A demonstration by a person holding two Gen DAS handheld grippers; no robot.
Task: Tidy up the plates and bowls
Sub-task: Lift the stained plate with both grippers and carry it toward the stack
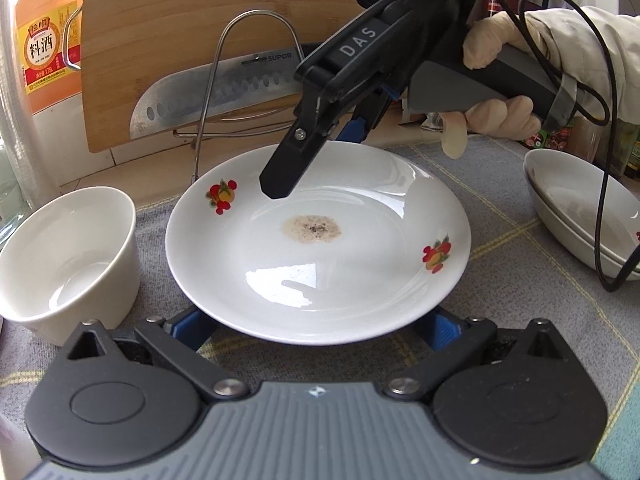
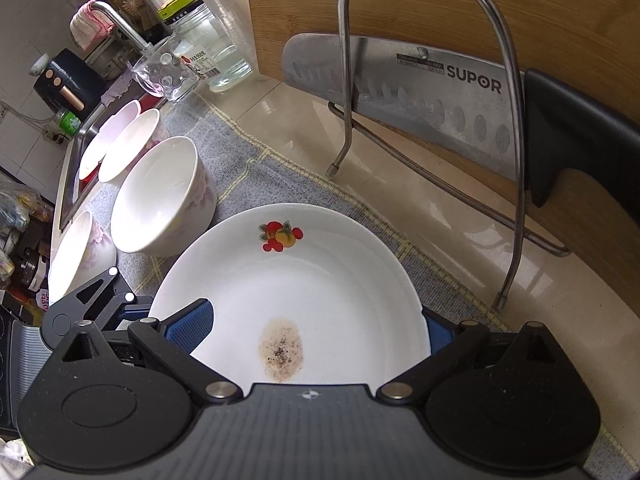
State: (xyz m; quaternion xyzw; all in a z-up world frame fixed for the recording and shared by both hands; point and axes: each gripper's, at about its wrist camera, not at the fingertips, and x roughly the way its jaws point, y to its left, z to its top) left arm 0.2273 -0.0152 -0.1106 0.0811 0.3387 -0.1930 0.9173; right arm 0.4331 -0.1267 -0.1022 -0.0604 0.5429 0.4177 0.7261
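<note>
A white plate with fruit decals and a brown stain lies on the grey cloth; it also shows in the right wrist view. My right gripper reaches over the plate's far rim, one finger above it and one below; whether it pinches the rim is hidden. In its own view the blue pads stand either side of the plate. My left gripper sits at the plate's near rim, its fingers spread wide and hidden beneath the plate. A white bowl stands left of the plate.
A cutting board, a SUPOR knife and a wire rack stand behind the plate. Stacked plates lie at the right. Several white bowls line the sink side. A cooking wine jug stands far left.
</note>
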